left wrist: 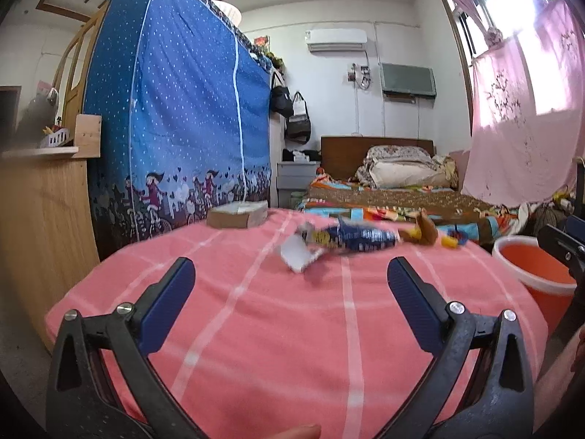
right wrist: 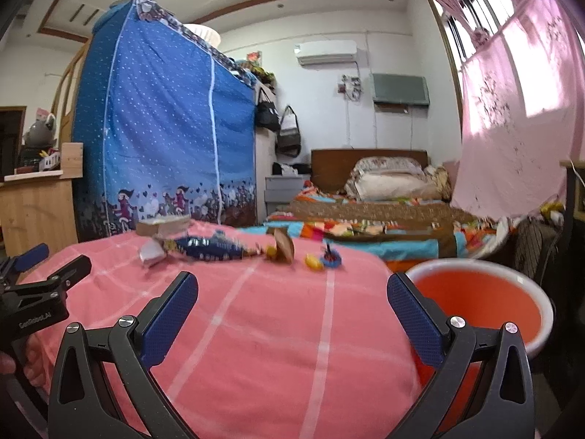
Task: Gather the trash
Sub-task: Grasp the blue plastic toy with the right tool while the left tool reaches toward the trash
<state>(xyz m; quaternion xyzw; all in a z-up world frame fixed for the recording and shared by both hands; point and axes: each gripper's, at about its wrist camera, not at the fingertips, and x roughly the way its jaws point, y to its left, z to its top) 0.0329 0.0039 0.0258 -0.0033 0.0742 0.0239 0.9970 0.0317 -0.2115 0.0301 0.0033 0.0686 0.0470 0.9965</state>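
Observation:
Trash lies on a pink checked cloth (left wrist: 278, 329) (right wrist: 256, 329): a blue snack wrapper (left wrist: 360, 238) (right wrist: 210, 247), a white crumpled paper (left wrist: 298, 254) (right wrist: 150, 253), a brown wrapper (left wrist: 424, 232) (right wrist: 283, 248), a small yellow piece (left wrist: 449, 242) (right wrist: 313, 261) and a small blue piece (right wrist: 332, 259). An orange bucket (left wrist: 533, 267) (right wrist: 475, 303) stands to the right of the cloth. My left gripper (left wrist: 290, 285) is open and empty, short of the paper. My right gripper (right wrist: 292, 300) is open and empty, beside the bucket.
A flat cardboard box (left wrist: 237, 214) (right wrist: 164, 226) lies at the cloth's far edge. A blue fabric wardrobe (left wrist: 175, 109) stands behind, a wooden desk (left wrist: 40, 212) at left. A bed (left wrist: 395, 190) and a pink curtain (left wrist: 526, 117) are beyond.

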